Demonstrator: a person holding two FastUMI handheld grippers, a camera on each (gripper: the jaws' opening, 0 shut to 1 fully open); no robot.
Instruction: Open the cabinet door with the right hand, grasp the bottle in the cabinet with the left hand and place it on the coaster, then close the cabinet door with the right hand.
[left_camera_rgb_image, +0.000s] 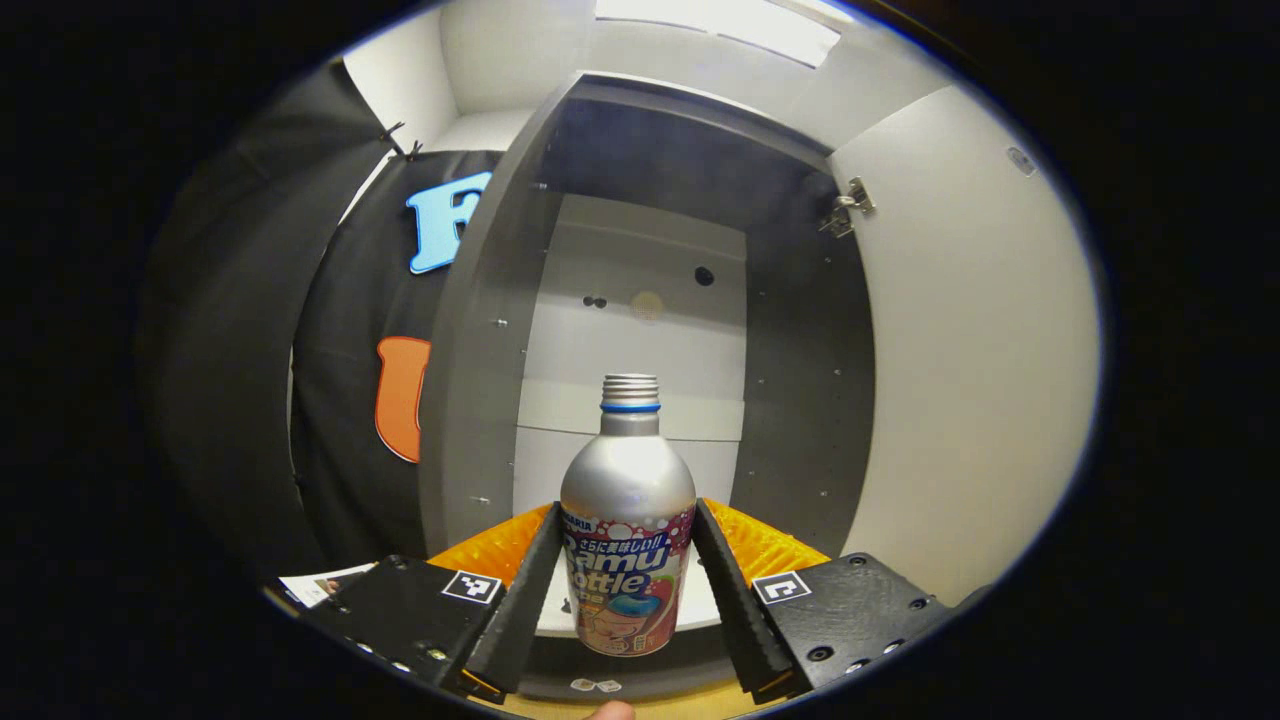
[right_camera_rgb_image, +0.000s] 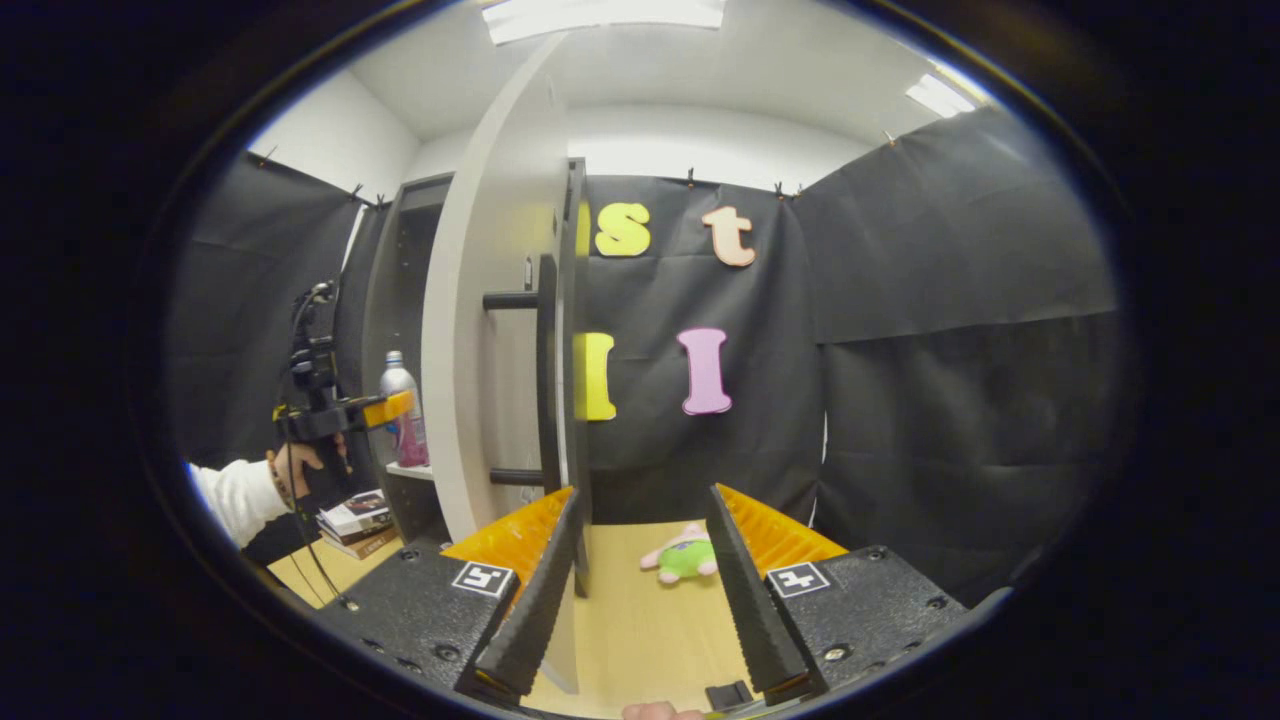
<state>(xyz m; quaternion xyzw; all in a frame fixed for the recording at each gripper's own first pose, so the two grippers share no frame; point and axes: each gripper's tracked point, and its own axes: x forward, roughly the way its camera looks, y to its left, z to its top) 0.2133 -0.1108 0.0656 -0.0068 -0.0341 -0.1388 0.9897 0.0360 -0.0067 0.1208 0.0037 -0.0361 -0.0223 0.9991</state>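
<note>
bottle (left_camera_rgb_image: 628, 520) upright between left gripper (left_camera_rgb_image: 628, 590) fingers, seemingly touching

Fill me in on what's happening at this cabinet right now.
A person works with two handheld grippers. The cabinet door stands open. The left gripper has its fingers on either side of the bottle, which stands upright on the cabinet shelf; whether they are pressing it is unclear. The right gripper is open beside the door's edge, holding nothing.

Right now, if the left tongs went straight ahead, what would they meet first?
The bottle, which already stands upright between the left tongs; behind it lies the cabinet's back panel. Contact is unclear.
</note>
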